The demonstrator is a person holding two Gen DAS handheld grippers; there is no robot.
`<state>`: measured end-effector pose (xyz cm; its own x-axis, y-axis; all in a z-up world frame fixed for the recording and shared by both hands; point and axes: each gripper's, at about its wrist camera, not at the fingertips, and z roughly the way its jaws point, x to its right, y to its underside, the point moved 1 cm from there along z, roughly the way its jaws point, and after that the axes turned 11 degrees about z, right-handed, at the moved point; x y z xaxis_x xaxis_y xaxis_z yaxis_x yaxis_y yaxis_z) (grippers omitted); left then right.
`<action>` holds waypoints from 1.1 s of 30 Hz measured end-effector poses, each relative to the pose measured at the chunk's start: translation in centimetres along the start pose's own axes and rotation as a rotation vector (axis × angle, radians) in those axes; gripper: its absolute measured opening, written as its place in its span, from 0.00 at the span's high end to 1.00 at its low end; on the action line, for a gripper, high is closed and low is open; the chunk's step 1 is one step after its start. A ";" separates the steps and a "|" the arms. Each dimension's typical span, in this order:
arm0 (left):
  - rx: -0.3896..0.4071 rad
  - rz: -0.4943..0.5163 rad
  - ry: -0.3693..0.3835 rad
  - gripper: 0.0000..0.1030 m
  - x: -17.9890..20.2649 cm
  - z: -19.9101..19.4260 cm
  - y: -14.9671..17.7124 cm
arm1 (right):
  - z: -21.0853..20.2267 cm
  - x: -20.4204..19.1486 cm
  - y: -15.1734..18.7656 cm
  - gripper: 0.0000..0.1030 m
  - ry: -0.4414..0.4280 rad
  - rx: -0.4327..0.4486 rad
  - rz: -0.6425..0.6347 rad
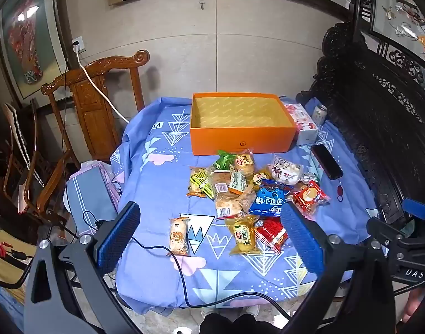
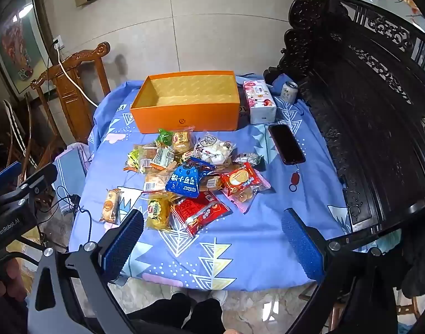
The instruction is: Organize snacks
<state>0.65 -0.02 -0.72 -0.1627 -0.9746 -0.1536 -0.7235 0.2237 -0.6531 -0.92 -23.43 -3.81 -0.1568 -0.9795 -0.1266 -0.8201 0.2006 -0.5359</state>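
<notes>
An empty orange box (image 1: 241, 136) (image 2: 184, 114) stands at the far side of the blue-clothed table (image 1: 157, 183) (image 2: 240, 239). In front of it lies a pile of wrapped snacks, with a blue packet (image 1: 266, 200) (image 2: 184, 182) in the middle, a red packet (image 1: 271, 232) (image 2: 200, 211) and a yellow cake (image 1: 243, 235) (image 2: 158, 213) at the near edge. One small cake packet (image 1: 178, 235) (image 2: 110, 206) lies apart at the left. My left gripper (image 1: 209, 239) is open and empty above the near table. My right gripper (image 2: 212, 242) is open and empty, also near the front edge.
A black phone (image 1: 326, 161) (image 2: 286, 143) with a red tag, a tissue box (image 1: 301, 123) (image 2: 261, 101) and a can (image 1: 319, 114) (image 2: 289, 91) lie right of the orange box. A wooden chair (image 1: 101, 97) stands at the left, a dark carved bench (image 2: 379, 111) at the right. A black cable (image 1: 184, 278) crosses the front.
</notes>
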 end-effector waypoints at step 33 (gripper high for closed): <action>-0.002 -0.003 0.007 0.04 0.1 0.0 0.0 | -0.1 -0.1 0.3 0.03 0.003 0.003 -0.001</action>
<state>0.64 -0.07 -0.79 -0.1652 -0.9752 -0.1471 -0.7252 0.2212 -0.6520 -1.15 -23.24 -3.87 -0.1581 -0.9796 -0.1237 -0.8186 0.2001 -0.5384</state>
